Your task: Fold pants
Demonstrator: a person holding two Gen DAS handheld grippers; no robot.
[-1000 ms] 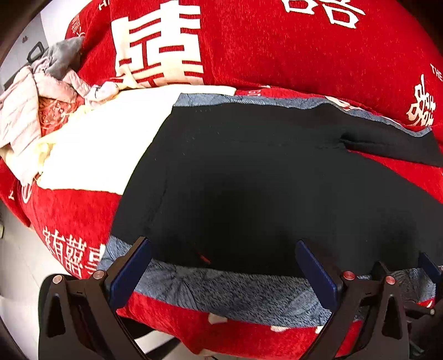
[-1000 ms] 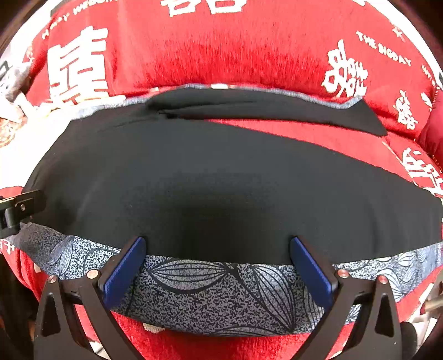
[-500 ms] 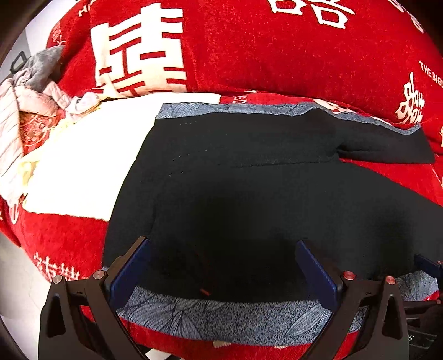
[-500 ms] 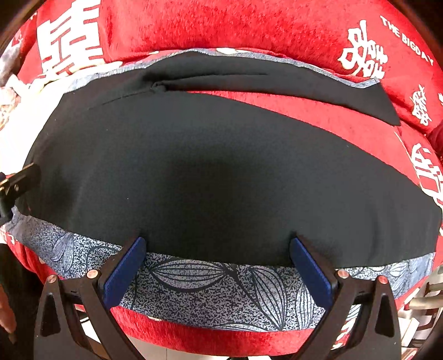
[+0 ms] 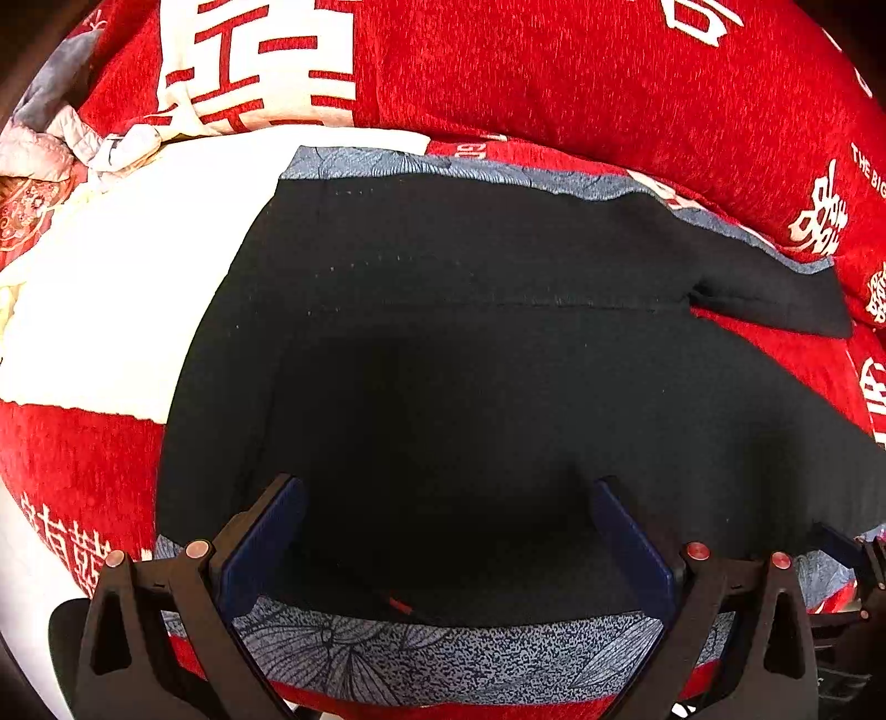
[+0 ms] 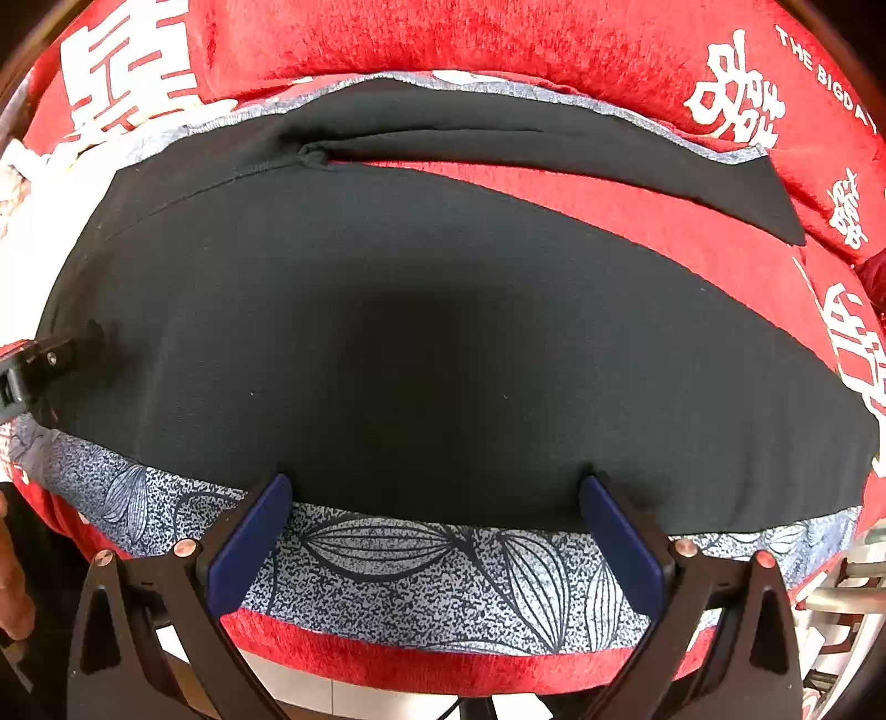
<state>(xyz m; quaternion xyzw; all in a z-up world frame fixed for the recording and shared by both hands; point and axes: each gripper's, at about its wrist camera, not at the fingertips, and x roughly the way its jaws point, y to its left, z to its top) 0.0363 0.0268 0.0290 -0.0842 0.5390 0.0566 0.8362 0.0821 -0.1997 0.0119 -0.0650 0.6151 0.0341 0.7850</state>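
Black pants point(image 5: 470, 360) point(image 6: 421, 310) lie spread flat on a blue-grey leaf-print cloth point(image 5: 443, 659) point(image 6: 421, 570) over a red cushion. The waist end is at the left, and the two legs split toward the right, the far leg point(image 6: 554, 149) angled away. My left gripper point(image 5: 443, 493) is open, its blue fingers low over the near edge of the pants at the waist end, with nothing between them. My right gripper point(image 6: 434, 487) is open too, its fingertips at the near hem of the front leg. The left gripper's tip point(image 6: 50, 360) shows at the left edge of the right wrist view.
Red cushions with white characters point(image 5: 554, 72) point(image 6: 498, 39) rise behind the pants. A white cloth point(image 5: 127, 266) lies left of the pants, with a pile of crumpled clothes point(image 5: 50, 144) beyond it. The seat's front edge drops to a pale floor point(image 6: 310, 687).
Both grippers have moved forward and lower toward the pants; the left one's fingers now reach over the black fabric. Both jaws stay wide apart.
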